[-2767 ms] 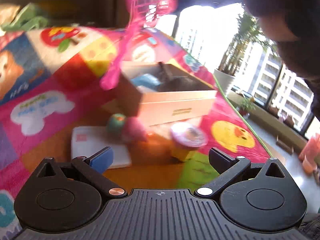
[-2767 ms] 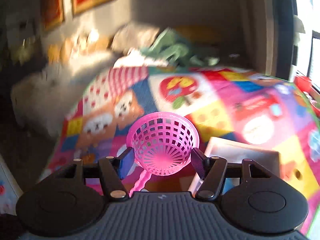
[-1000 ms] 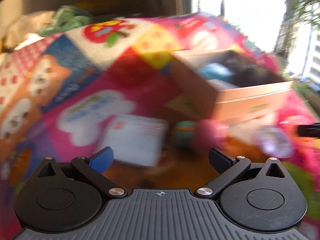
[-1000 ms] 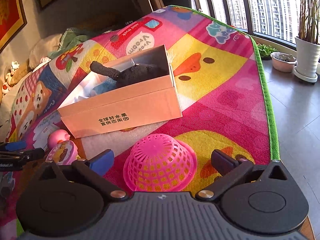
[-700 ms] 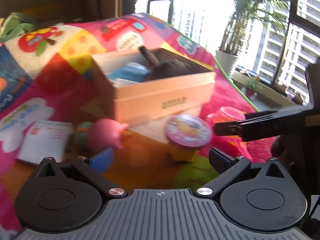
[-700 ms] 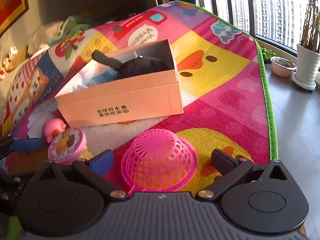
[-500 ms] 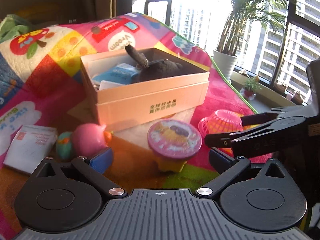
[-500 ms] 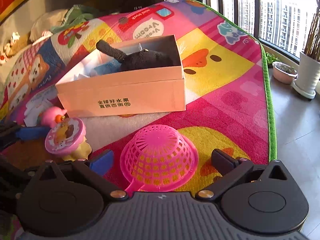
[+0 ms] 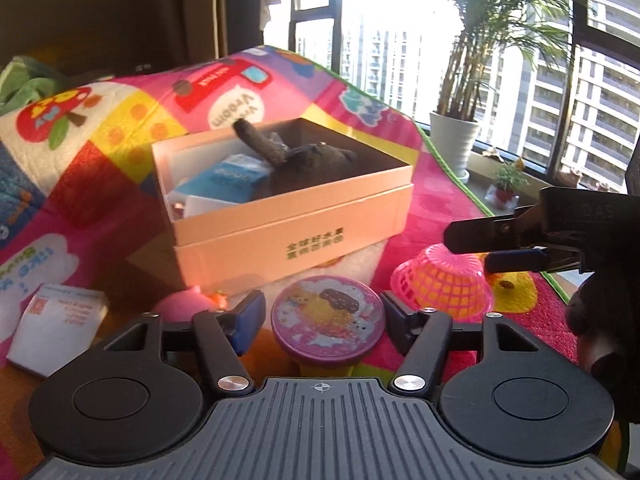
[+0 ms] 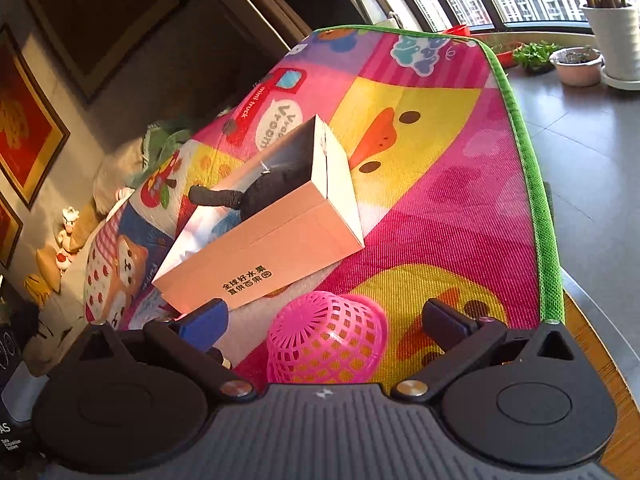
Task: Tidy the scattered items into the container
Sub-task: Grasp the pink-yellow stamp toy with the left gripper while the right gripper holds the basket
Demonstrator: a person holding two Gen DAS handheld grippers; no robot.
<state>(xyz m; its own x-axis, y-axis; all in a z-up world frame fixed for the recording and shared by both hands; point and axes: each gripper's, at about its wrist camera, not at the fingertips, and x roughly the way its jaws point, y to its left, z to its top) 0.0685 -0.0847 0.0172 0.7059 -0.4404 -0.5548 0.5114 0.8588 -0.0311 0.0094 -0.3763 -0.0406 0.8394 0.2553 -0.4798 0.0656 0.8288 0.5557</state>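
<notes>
My left claw [image 9: 322, 316] is closing round the light, stiff cup [image 9: 327, 320] near the box [image 9: 296, 236], best pinched below its lid, while my right claw [image 10: 324, 320] stays spread over the basket [image 10: 326, 340].

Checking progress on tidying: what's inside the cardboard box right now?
In the cardboard box: a dark plush toy, a blue packet and white paper. Whatever lies beneath them is covered.
</notes>
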